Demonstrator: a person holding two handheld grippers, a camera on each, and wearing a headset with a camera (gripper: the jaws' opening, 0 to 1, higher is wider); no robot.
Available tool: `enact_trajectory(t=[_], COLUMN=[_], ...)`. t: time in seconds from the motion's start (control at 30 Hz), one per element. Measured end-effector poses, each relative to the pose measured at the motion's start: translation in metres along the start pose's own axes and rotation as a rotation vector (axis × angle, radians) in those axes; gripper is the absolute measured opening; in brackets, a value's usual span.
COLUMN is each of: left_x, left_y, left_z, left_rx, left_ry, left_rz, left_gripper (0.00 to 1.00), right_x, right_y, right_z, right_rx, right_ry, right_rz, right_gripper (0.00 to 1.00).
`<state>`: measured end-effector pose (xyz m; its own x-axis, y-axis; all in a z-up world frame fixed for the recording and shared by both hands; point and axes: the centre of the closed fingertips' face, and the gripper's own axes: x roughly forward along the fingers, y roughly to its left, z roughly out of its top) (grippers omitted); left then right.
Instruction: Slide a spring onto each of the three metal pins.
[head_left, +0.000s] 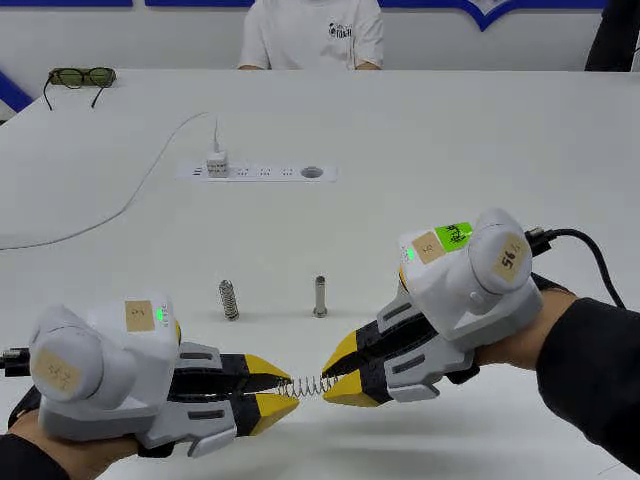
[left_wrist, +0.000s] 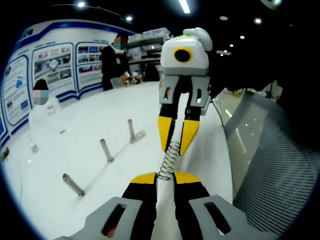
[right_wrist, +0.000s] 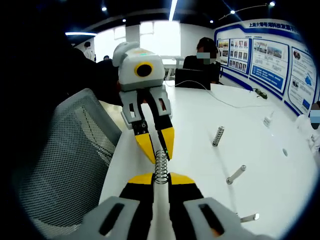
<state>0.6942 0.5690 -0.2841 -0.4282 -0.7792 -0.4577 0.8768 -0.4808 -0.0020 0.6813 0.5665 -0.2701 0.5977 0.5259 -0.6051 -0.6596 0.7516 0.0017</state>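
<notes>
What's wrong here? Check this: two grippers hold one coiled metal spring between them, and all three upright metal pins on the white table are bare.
Only two are bare: in the left gripper view the nearest metal pin already wears a coiled spring. The middle pin and the far pin are bare; the rest stands.

White shells, black jaws and yellow tips on left hand-held gripper (head_left: 280, 390) and right hand-held gripper (head_left: 336, 376); bright green label (head_left: 455, 235) atop the right one; silvery spring (head_left: 308, 385); silver pin (head_left: 320, 296); plain white worktop (head_left: 450, 150); grey mesh chair (left_wrist: 270, 160).
</notes>
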Motion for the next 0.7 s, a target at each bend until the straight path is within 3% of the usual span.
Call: enact_trajectory(t=[0.33, 0.7], left_x=[0.002, 0.005], left_y=[-0.004, -0.008], left_z=[0.001, 0.004], left_rx=[0.019, 0.014], left_ry=[0.004, -0.003], left_rz=[-0.008, -0.014], left_gripper=[0.11, 0.11], right_x=[-0.004, -0.002], right_y=[0.004, 0.007], right_z=[0.022, 0.034], right_rx=[-0.039, -0.071], right_ry=[-0.014, -0.014], right_rz=[-0.012, -0.018], right_gripper=[0.12, 0.12])
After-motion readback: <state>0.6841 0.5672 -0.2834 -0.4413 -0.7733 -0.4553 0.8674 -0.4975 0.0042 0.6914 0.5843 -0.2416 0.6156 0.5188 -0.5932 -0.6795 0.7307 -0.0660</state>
